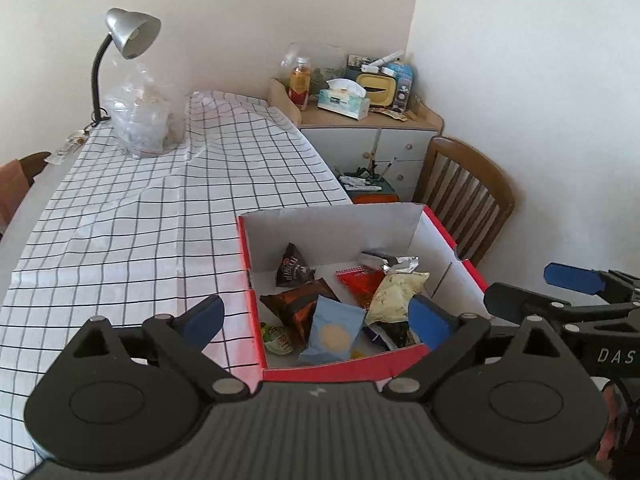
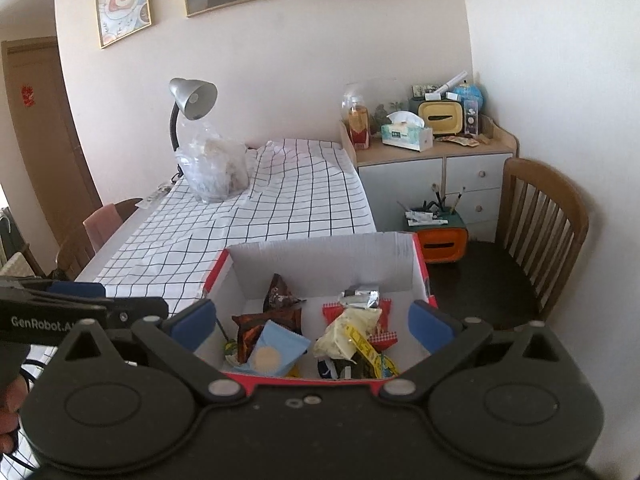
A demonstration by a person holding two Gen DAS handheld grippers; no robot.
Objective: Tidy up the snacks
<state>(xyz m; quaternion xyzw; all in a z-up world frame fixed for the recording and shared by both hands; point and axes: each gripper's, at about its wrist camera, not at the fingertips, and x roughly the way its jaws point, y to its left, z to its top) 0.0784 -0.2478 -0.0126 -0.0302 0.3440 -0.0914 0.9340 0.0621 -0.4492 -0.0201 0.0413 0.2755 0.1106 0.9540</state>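
Observation:
A red cardboard box [image 1: 252, 320] with white inner walls stands at the table's near right corner; it also shows in the right wrist view [image 2: 320, 256]. It holds several snack packets: a light blue cookie pack [image 1: 334, 334] [image 2: 276, 352], a dark pyramid pack [image 1: 292, 270] [image 2: 280, 294], a pale yellow bag [image 1: 394, 292] [image 2: 350, 330], a red packet [image 1: 362, 282]. My left gripper [image 1: 316, 318] is open and empty above the box's near edge. My right gripper [image 2: 312, 326] is open and empty over the box too.
The table has a checked cloth [image 1: 160, 200]. A desk lamp [image 1: 128, 40] and a clear plastic bag [image 1: 142, 120] stand at the far end. A cabinet [image 2: 432, 176] with a tissue box, bottle and clutter stands beyond. A wooden chair [image 2: 536, 236] is on the right.

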